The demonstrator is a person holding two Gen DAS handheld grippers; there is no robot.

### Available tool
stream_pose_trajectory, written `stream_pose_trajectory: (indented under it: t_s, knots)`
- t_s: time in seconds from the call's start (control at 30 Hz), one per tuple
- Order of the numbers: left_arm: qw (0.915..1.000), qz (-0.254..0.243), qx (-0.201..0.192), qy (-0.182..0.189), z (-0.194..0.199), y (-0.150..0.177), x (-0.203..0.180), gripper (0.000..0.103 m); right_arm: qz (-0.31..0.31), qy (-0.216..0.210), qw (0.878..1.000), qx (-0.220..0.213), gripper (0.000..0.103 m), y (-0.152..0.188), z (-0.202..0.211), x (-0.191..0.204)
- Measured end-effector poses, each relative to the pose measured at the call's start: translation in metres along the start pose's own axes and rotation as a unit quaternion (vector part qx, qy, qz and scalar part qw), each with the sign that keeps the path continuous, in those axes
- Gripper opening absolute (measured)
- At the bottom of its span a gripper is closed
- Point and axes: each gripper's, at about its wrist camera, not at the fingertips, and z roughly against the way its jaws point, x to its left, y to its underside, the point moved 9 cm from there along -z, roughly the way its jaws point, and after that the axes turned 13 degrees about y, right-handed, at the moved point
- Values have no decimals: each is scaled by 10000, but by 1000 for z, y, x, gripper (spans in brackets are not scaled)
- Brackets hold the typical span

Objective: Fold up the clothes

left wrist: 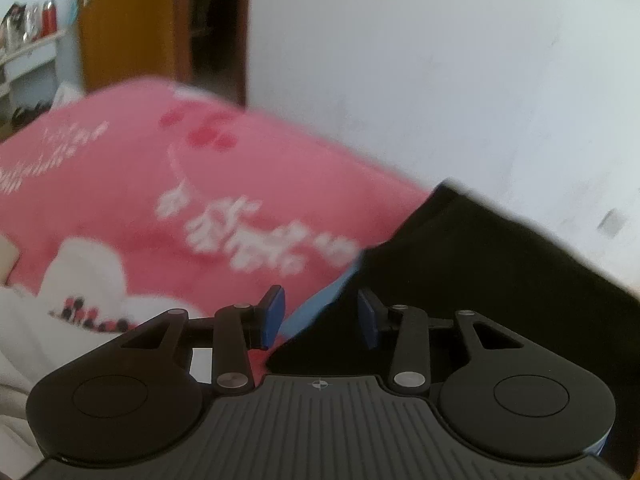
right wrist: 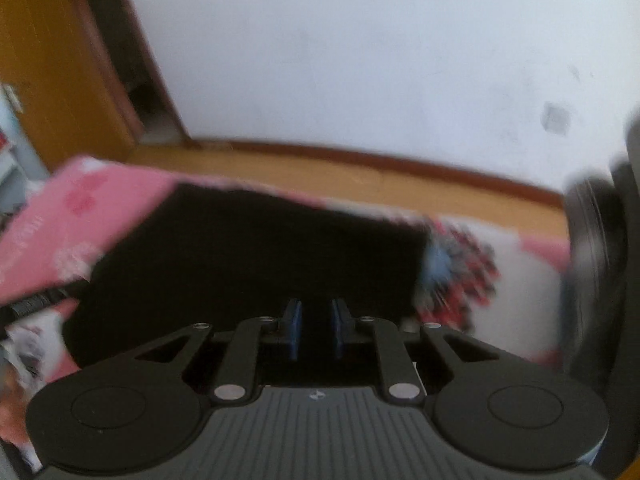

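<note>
While the black garment [right wrist: 248, 264] lies on the pink blanket [left wrist: 132, 184], the right gripper [right wrist: 316, 330] stands narrowly parted over it, its hold unclear; the left gripper [left wrist: 320, 318] gapes wide at a hem, clasping nothing; both should pinch matching edges evenly.

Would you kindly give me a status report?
Left gripper open, nothing pinched. Right gripper part open over black garment. Garment on pink blanket. Nothing blocking.

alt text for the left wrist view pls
The left gripper, jaws open, hovers at the edge of a black garment with a blue strip, lying on a pink blanket with white lettering. Behind are a white wall and a wooden door; the image is motion-blurred.
</note>
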Motion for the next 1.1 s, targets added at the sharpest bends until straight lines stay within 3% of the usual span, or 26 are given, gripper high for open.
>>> stream_pose_trajectory:
  t_s: [0.1, 0.17, 0.3, 0.4, 0.5, 0.6, 0.67, 0.7, 0.73, 0.8, 0.97, 1.1]
  knots:
    - [9996, 245, -125, -51, 9, -4, 12, 40, -230, 331, 9992, 76, 18, 10, -5, -16]
    - [9996, 187, -175, 140, 23, -7, 11, 40, -288, 367, 9989, 74, 18, 17, -1, -20]
    - [9978, -446, -150, 466, 57, -1, -8, 43, 385, -606, 9973, -166, 18, 42, 40, 19]
    - [9960, -608, 79, 651, 77, 10, -15, 43, 842, -972, 9917, 71, 18, 74, 48, 42]
    - [9948, -562, 125, 837, 103, 14, -17, 45, 1019, -492, 9923, 511, 18, 108, 43, 36]
    - [9912, -769, 35, 1073, 134, 18, -24, 71, 695, -191, 9956, 604, 18, 117, 63, 25]
    - [9875, -1020, 7, 1201, 148, 25, -31, 97, 470, -32, 9972, 583, 19, 120, 82, 20]
    - [9856, -1121, 19, 1269, 155, 31, -34, 101, 428, 27, 9977, 531, 23, 120, 93, 22]
    - [9836, -1196, 33, 1349, 162, 37, -38, 102, 397, 83, 9980, 490, 27, 121, 104, 25]
    - [9814, -1216, 66, 1482, 174, 47, -43, 103, 285, 224, 9984, 443, 45, 124, 119, 29]
    - [9833, -759, 115, 1649, 201, 67, -36, 103, -120, 627, 9962, 595, 62, 142, 145, 28]
    - [9843, -805, -1, 1568, 235, 76, -30, 103, -146, 950, 9935, 612, 67, 159, 175, 26]
